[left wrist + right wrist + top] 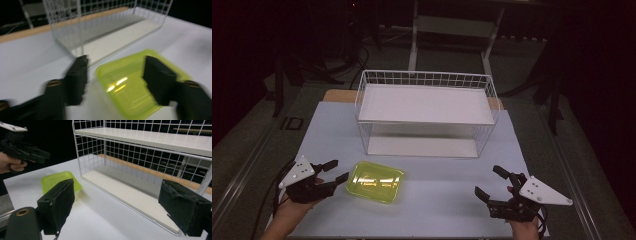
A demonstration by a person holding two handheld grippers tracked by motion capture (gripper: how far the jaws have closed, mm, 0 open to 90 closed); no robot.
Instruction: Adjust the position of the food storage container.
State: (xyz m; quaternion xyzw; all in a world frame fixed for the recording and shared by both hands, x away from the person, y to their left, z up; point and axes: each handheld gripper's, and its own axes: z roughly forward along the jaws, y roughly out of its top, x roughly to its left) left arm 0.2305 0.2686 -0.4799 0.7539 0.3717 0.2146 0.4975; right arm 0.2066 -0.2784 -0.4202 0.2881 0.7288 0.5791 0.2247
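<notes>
- My left claw [334, 170] sits at the near left of the worktop [452, 200], jaws spread wide and holding nothing; its grey three-cornered plate faces up and a cable trails back off the near edge.
- My right claw [492, 182] is at the near right of the worktop, well apart from the left one, jaws also wide apart with only bare surface between them.
- Just beside the left claw's tips lies the yellow-green container [375, 181], flat on the pale worktop; I cannot tell whether a jaw tip touches its rim.
- The container is a shallow rectangle with rounded corners, translucent plastic in a bright lime colour, and it shows streaks of reflected light on top.
- In the left gripper view the container [130, 87] lies straight ahead between the spread jaws, somewhat blurred.
- In the right gripper view the container [60, 182] lies beyond my nearer jaw, with my left claw [47, 156] hovering farther off behind it.
- Farther back stands the white wire rack [427, 112], with a white upper shelf and a white lower board, open toward me.
- The container lies in front of the rack's left part, near it but apart.
</notes>
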